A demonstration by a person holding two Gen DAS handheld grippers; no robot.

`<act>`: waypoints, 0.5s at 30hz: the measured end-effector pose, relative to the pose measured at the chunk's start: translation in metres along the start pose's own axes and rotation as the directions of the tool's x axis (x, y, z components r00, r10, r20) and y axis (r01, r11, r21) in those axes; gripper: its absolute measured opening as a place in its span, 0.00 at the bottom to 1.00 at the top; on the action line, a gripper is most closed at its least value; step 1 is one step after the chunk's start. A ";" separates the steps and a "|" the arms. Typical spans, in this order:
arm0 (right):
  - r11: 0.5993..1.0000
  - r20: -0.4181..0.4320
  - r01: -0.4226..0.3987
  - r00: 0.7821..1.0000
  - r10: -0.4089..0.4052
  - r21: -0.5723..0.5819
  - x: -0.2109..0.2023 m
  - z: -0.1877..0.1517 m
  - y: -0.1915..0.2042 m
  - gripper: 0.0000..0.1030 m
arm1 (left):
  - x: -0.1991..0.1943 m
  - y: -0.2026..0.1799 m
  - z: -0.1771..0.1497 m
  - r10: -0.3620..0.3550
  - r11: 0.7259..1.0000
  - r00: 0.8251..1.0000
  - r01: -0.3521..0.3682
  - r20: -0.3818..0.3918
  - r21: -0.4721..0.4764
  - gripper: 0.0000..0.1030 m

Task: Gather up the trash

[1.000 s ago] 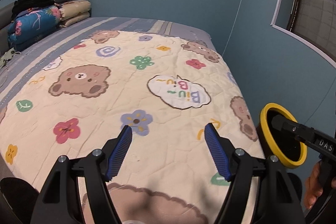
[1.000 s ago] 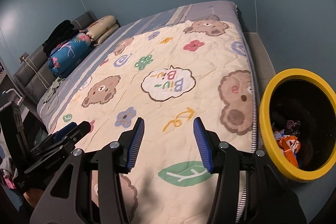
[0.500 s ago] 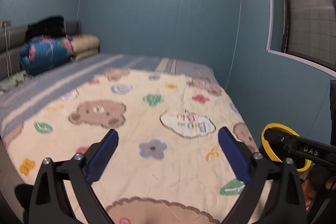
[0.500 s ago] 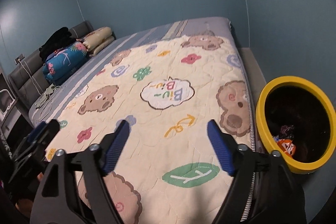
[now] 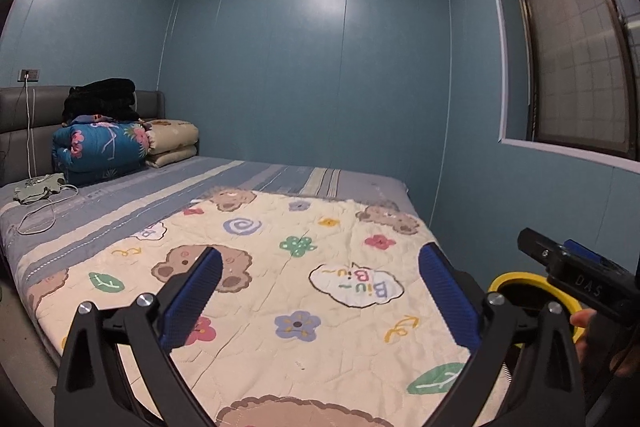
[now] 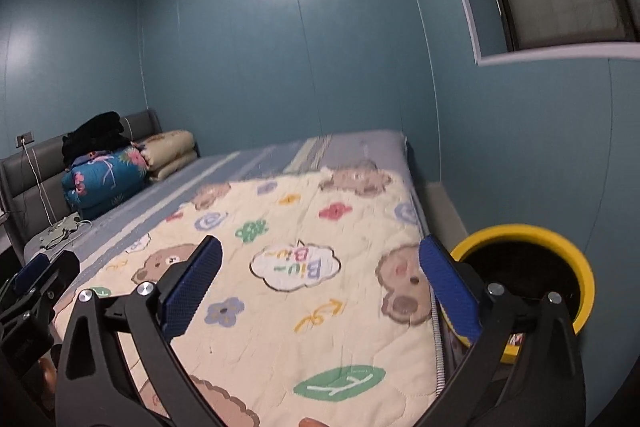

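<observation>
A black trash bin with a yellow rim stands on the floor at the bed's right side; its rim also shows in the left wrist view. My left gripper hangs wide open over the cartoon bear quilt, with nothing between its blue pads. My right gripper is above the quilt's right part, just left of the bin; its jaws are opening and nothing is between them. Each gripper shows at the edge of the other's view: the right gripper and the left gripper. No loose trash shows on the bed.
Folded blue floral bedding, beige quilts and black clothes are stacked at the grey headboard. A white cable lies on the striped sheet. The blue wall and a window close the right side.
Both grippers opened from partly closed to wide. Both rose and tilted upward, so the far wall and air conditioner came into view and the bin sank lower in the pictures.
</observation>
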State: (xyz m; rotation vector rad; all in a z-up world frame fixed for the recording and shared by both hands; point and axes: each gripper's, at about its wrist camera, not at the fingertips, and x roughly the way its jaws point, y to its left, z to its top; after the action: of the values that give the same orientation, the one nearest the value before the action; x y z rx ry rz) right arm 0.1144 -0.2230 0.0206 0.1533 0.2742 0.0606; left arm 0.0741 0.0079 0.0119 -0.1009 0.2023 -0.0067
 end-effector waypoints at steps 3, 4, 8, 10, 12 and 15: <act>1.000 0.019 -0.009 1.000 0.009 0.007 -0.009 0.002 0.000 0.92 | -0.011 0.001 0.002 -0.016 1.000 1.000 0.016 0.016 -0.017 0.92; 1.000 0.022 -0.013 1.000 0.013 0.009 -0.011 0.003 -0.001 0.92 | -0.015 0.001 0.003 -0.018 1.000 1.000 0.019 0.022 -0.022 0.92; 1.000 0.043 -0.012 0.999 0.013 -0.005 -0.020 0.004 0.001 0.92 | -0.025 0.002 0.005 -0.023 0.999 0.999 0.024 0.041 -0.024 0.92; 1.000 0.051 -0.014 0.999 0.015 -0.007 -0.022 0.005 0.003 0.92 | -0.028 0.002 0.006 -0.033 0.999 0.998 0.034 0.046 -0.028 0.92; 1.000 0.052 -0.019 0.998 0.019 -0.006 -0.023 0.005 0.003 0.92 | -0.030 0.002 0.007 -0.036 0.999 0.998 0.038 0.051 -0.032 0.92; 1.000 0.050 -0.019 0.999 0.019 -0.006 -0.024 0.003 0.002 0.92 | -0.033 0.002 0.008 -0.041 0.998 0.998 0.043 0.057 -0.038 0.92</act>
State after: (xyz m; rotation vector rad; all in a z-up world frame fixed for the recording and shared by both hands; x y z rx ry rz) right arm 0.0919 -0.2232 0.0298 0.1513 0.2230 0.0763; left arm 0.0438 0.0116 0.0263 -0.1441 0.1442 -0.0418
